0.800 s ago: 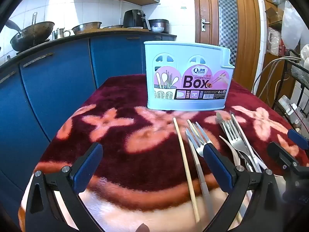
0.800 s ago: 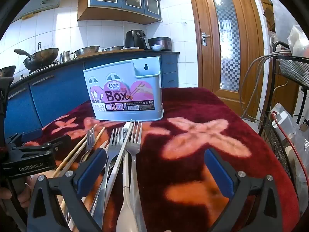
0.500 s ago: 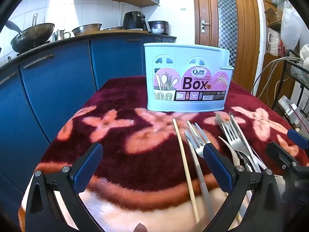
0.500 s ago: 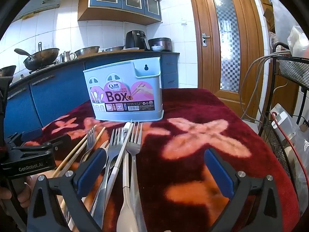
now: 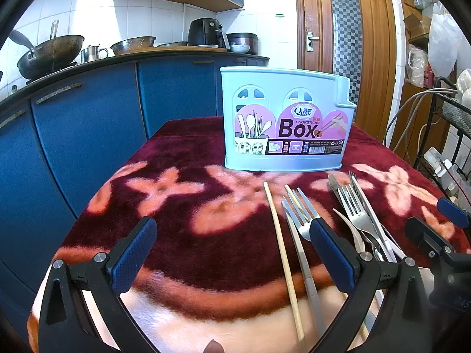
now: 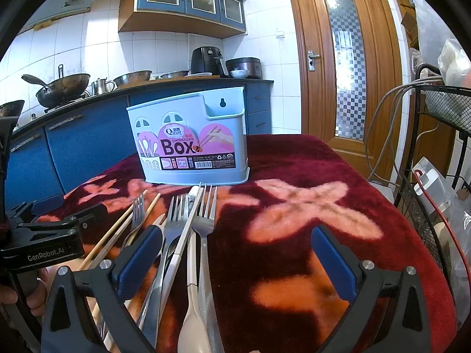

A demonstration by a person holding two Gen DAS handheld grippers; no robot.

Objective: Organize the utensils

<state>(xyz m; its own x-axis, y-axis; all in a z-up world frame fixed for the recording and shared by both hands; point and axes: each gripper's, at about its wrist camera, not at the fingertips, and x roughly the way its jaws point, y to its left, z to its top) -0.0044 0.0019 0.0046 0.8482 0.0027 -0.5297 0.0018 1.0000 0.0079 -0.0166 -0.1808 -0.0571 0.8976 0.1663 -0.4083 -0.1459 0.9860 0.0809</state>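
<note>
A pale blue chopsticks box (image 5: 285,120) (image 6: 191,144) stands upright at the far side of the table. In front of it lie utensils: a wooden chopstick (image 5: 282,253) (image 6: 117,229), several forks (image 5: 353,214) (image 6: 206,217), a white spoon (image 6: 191,309) and a knife. My left gripper (image 5: 232,253) hovers open low over the cloth, left of the chopstick, nothing between its fingers. My right gripper (image 6: 235,259) is open too, its left finger (image 6: 138,261) over the fork handles. Each gripper shows at the edge of the other's view.
The table wears a dark red cloth (image 5: 176,153) with pink flowers. Blue kitchen cabinets (image 5: 88,123) with a wok and pots stand behind left. A wooden door (image 6: 344,58) is at the back, a wire rack (image 6: 435,135) with cables at the right. A hand (image 6: 11,297) holds the left gripper.
</note>
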